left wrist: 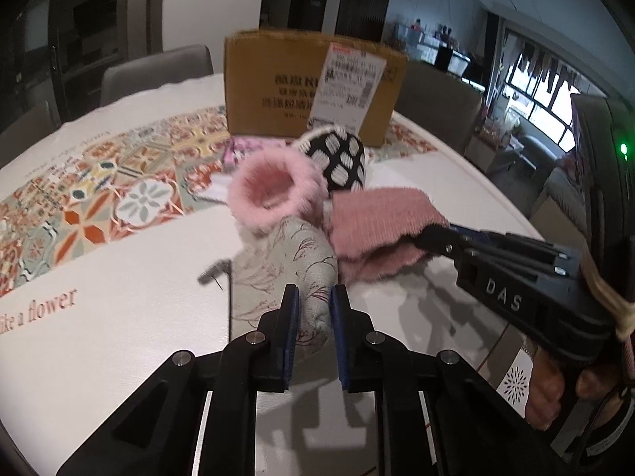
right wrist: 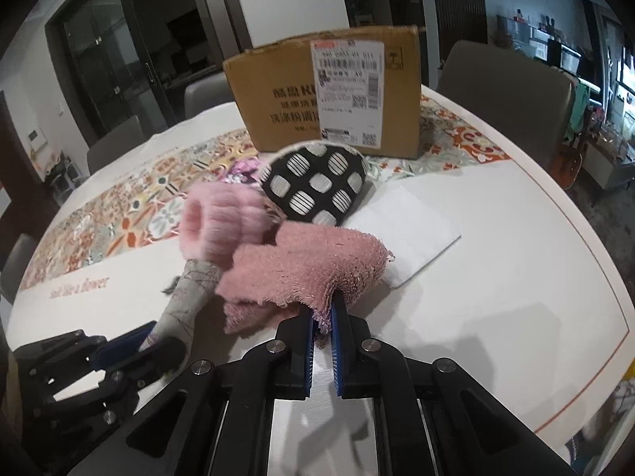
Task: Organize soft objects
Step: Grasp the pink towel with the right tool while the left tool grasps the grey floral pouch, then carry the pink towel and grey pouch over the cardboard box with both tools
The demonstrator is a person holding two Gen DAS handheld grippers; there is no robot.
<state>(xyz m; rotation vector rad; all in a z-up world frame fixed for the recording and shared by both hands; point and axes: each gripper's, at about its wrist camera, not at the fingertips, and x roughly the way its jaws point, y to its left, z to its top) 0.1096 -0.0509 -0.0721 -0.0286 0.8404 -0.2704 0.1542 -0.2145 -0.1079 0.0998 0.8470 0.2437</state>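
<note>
White and round, the table [right wrist: 496, 277] carries a tiled-pattern runner [left wrist: 119, 190] with a cardboard box [right wrist: 278, 91] standing upright on it at the far side (its printed text reads upside down). Near the middle lies a heap of soft things: a black pouch with white patches [right wrist: 317, 186], a fluffy pink cuff [right wrist: 222, 222], and a white folded cloth [right wrist: 408, 230] just beside them. The left gripper [left wrist: 313, 305] has its jaws closed on the end of a grey floral-print fabric roll [left wrist: 293, 254] whose far end touches the cuff. The right gripper [right wrist: 322, 317] has its jaws clamped on the frayed edge of a pink knitted cloth [right wrist: 309, 261], which lies against the roll.
</note>
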